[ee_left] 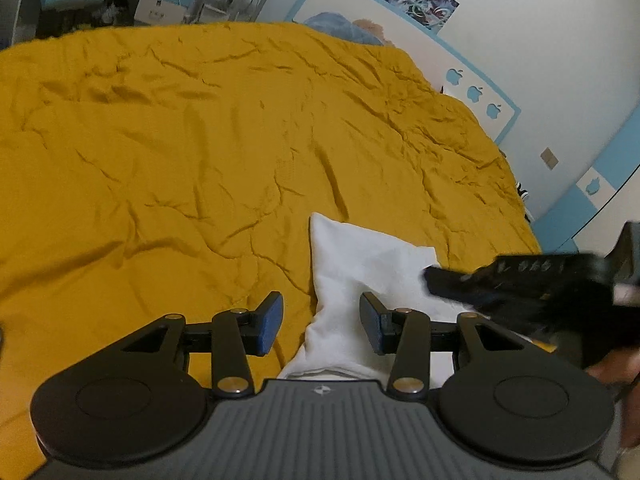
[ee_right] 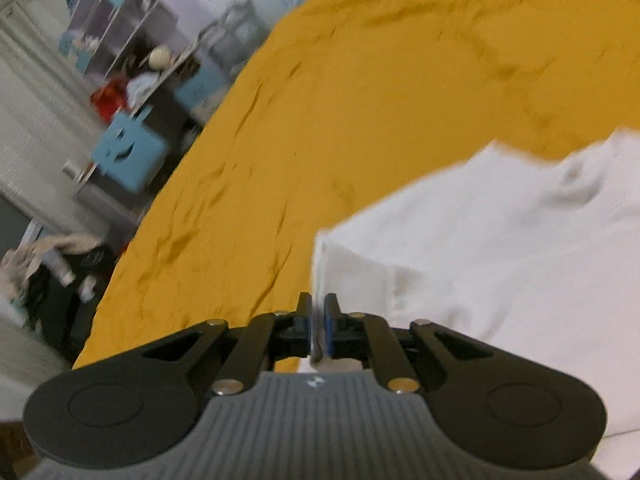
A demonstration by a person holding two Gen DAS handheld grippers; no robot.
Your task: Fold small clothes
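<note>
Around my work lies a wrinkled mustard-yellow bedspread (ee_left: 200,140), with a white headboard (ee_left: 400,40) edged in blue beyond it, bearing three blue apple shapes (ee_left: 475,93); posters hang on the wall above, too small to read. In my right wrist view a shelving unit (ee_right: 132,32) and a blue box with a smiling face (ee_right: 128,152) stand off the bed's side, blurred. The one white garment (ee_left: 360,264) lies on the bedspread near its edge. My left gripper (ee_left: 322,322) is spread wide, the cloth between its blue pads (ee_left: 270,322) but not pinched. My right gripper (ee_right: 318,326) is closed tight on the garment's edge, and its blurred dark body reaches in over the cloth in the left view.
</note>
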